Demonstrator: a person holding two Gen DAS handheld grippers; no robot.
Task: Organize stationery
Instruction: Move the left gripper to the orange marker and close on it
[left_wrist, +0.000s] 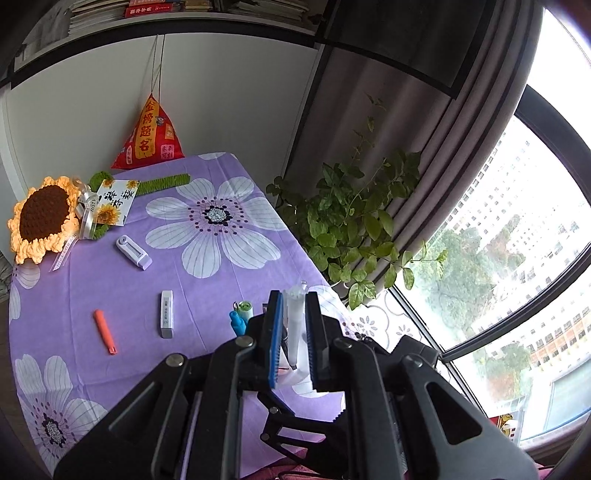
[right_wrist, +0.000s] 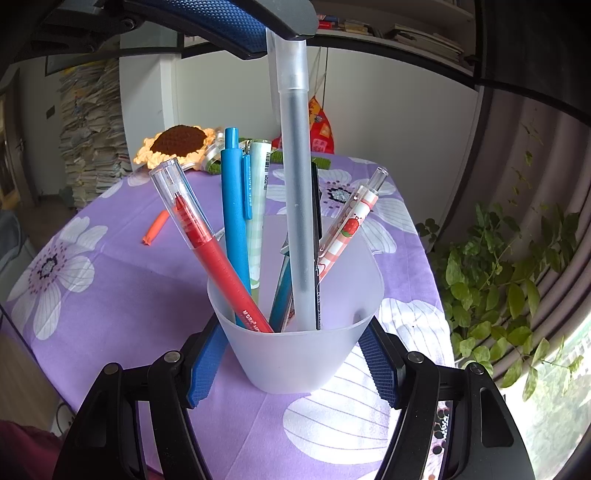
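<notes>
- Frosted pen (right_wrist: 295, 192) is pinched at its capped top between the blue pads of the left tool (left_wrist: 294, 325); its lower end stands inside the translucent cup (right_wrist: 295, 354), which blurs the tip.
- From the left wrist view the tool's own body hides most of the cup; only the tops of a blue pen (left_wrist: 236, 323) and a green one show beside it.
- Right tool (right_wrist: 291, 363) has its pads (right_wrist: 207, 365) against both sides of the cup, gripping it near the worktop's (right_wrist: 110, 295) front edge.
- Cup contents, seen from the right wrist: a red pen (right_wrist: 218, 262) with clear cap leaning left, a blue pen, a pale green checked pen (right_wrist: 258, 206), a strawberry-print pen (right_wrist: 347, 225) leaning right, and a dark pen mostly hidden behind the frosted one.
- Loose on the purple flowered cloth: an orange cap (left_wrist: 105, 331), a white eraser (left_wrist: 166, 314), and farther back a lilac correction tape (left_wrist: 133, 252).
- Crocheted sunflower (left_wrist: 42, 218) lies at the far left corner, partly cut off.
</notes>
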